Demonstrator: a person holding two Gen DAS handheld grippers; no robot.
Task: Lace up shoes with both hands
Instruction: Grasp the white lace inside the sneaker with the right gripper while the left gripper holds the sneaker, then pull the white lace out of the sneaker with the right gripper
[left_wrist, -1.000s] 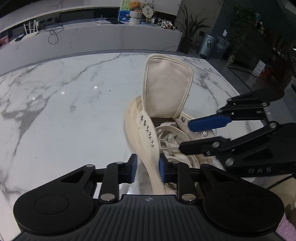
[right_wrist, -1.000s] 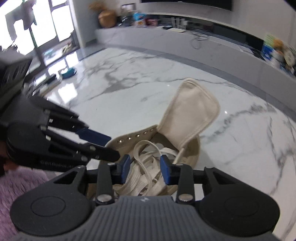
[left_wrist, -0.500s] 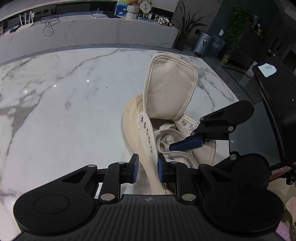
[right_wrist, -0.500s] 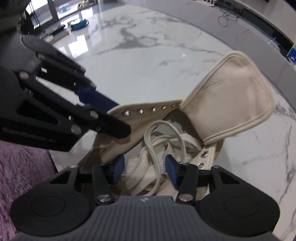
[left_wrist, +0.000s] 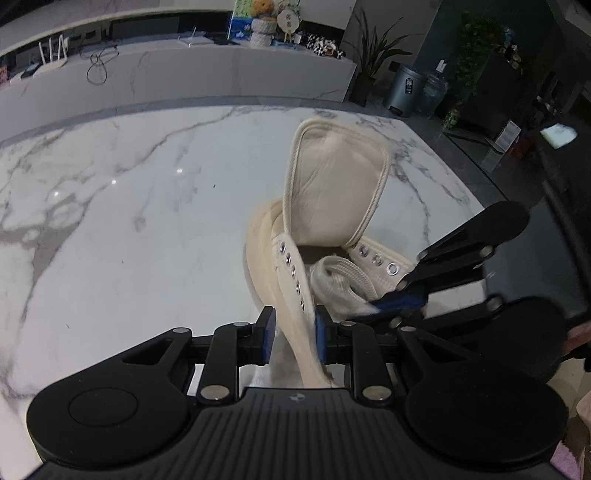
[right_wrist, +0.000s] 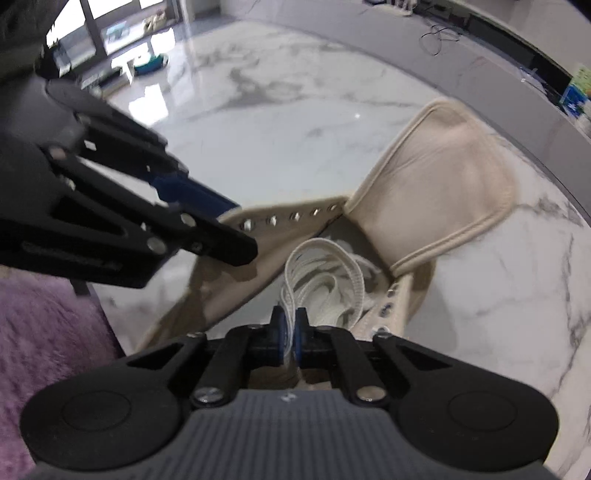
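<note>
**Left wrist view: lacing barely begun, one shoe, one lace**

Left wrist view: one cream shoe (left_wrist: 295, 236) is seen on the marble table (left_wrist: 129, 229), its eyelets all empty. Its side flap is clamped in the left gripper (left_wrist: 293, 338).

Right wrist view: the right gripper (right_wrist: 290, 341) has just been closing and is now pinched on a loop of the white lace (right_wrist: 325, 273), which lies bundled inside the shoe. Every eyelet is judged still to be threaded.

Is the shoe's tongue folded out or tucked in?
Folded out: the tongue stands up clear of the eyelet rows, with loose lace piled in the opening.
</note>
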